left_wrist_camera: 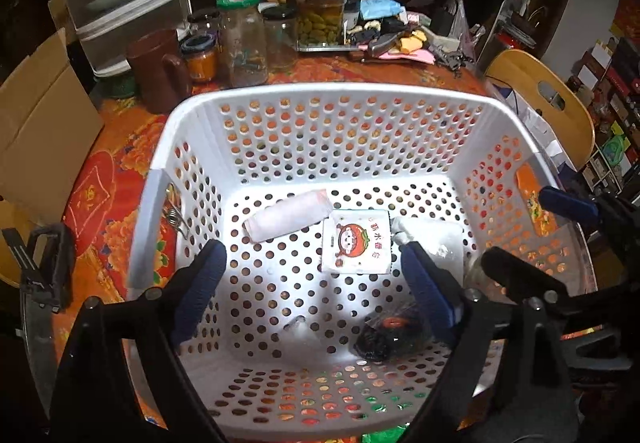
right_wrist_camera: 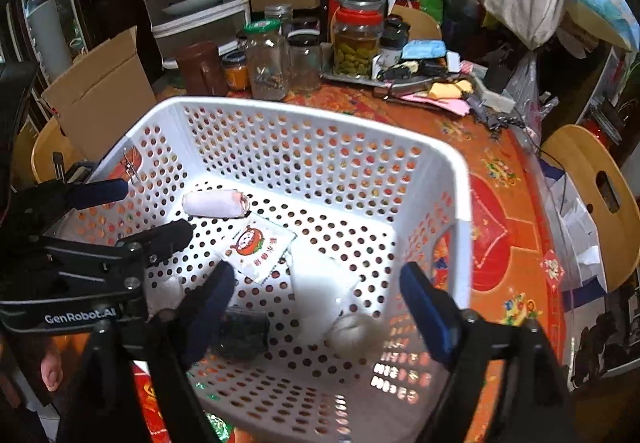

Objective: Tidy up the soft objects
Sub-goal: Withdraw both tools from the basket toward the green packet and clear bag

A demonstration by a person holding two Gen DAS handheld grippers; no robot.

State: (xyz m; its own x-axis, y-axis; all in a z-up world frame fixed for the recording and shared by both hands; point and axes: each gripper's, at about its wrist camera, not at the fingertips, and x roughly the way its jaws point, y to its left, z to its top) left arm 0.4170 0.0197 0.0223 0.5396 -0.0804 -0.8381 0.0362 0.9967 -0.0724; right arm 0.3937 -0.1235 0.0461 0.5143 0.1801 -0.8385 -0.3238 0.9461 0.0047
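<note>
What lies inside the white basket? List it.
White basket holds a pale roll, cartoon-printed packet, dark bundle, and white soft pieces. The tongs hide part of them.

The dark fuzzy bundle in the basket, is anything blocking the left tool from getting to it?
Nothing visible blocks it. The left tool is open above the white basket, and the dark bundle lies uncovered on the basket floor near its right fingertip. The cartoon packet lies farther back, apart from it.
</note>
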